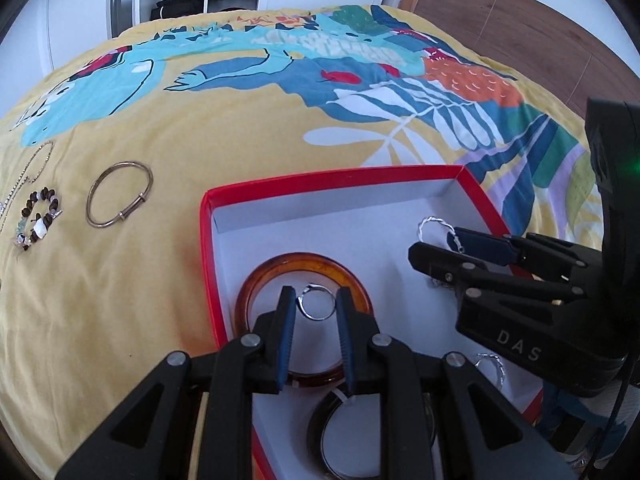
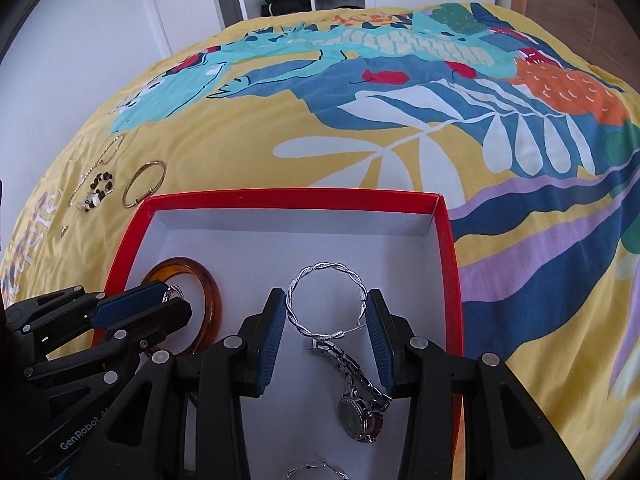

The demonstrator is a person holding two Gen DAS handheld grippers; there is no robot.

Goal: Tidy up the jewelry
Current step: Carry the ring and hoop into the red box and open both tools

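Silver ring (image 1: 317, 301) pinched between left gripper (image 1: 315, 300) pads, over amber bangle (image 1: 264, 276) in red box (image 1: 332, 178). Right gripper (image 2: 326, 312) clasps twisted hoop (image 2: 325, 304) above watch (image 2: 356, 416). Upper left: gold bangle (image 1: 119, 193), bead bracelet (image 1: 40, 218), chain (image 1: 38, 160) remain on bedspread (image 1: 160, 144).

Patterned yellow bedspread (image 1: 200, 140) carries red box (image 1: 332, 178), gold bangle (image 1: 120, 194), beaded bracelet (image 1: 38, 218)
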